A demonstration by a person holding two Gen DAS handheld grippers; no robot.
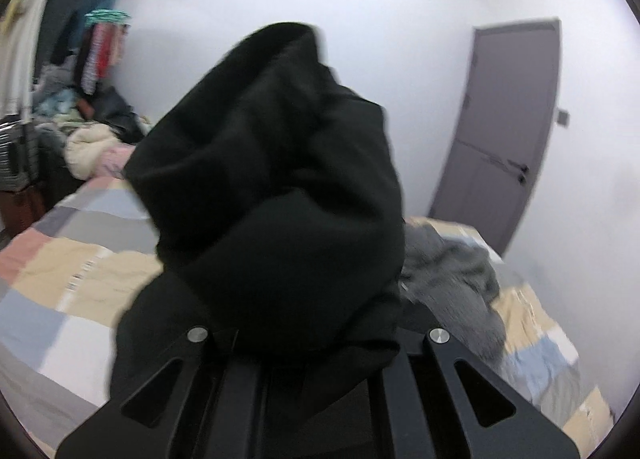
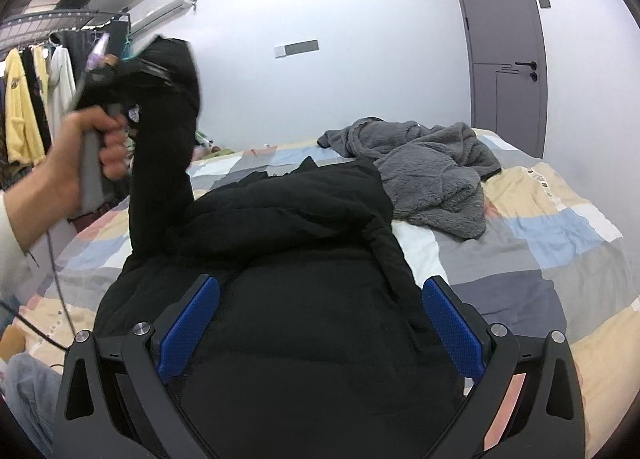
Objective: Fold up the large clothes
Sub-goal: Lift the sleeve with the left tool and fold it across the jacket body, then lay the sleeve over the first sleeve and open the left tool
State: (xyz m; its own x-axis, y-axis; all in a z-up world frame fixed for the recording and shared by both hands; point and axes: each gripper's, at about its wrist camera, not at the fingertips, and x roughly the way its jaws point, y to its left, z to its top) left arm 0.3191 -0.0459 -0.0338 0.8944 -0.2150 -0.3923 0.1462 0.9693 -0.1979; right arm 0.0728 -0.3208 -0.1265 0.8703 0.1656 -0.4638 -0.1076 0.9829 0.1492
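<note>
A large black padded jacket (image 2: 288, 243) lies on the patchwork bed (image 2: 560, 227). My left gripper (image 2: 160, 71), seen in the right wrist view with a hand on its handle, is shut on the jacket's sleeve (image 2: 164, 147) and holds it up above the bed. In the left wrist view the black sleeve (image 1: 276, 187) bunches over the fingers and hides them. My right gripper (image 2: 320, 323) is open, its blue pads (image 2: 452, 327) on either side of the jacket's body, low over it.
A grey fleece garment (image 2: 428, 167) lies crumpled on the bed behind the jacket, also in the left wrist view (image 1: 452, 279). A clothes rack (image 2: 28, 99) and a pile of clothes (image 1: 88, 131) stand at the left. A grey door (image 2: 504, 43) is at the right.
</note>
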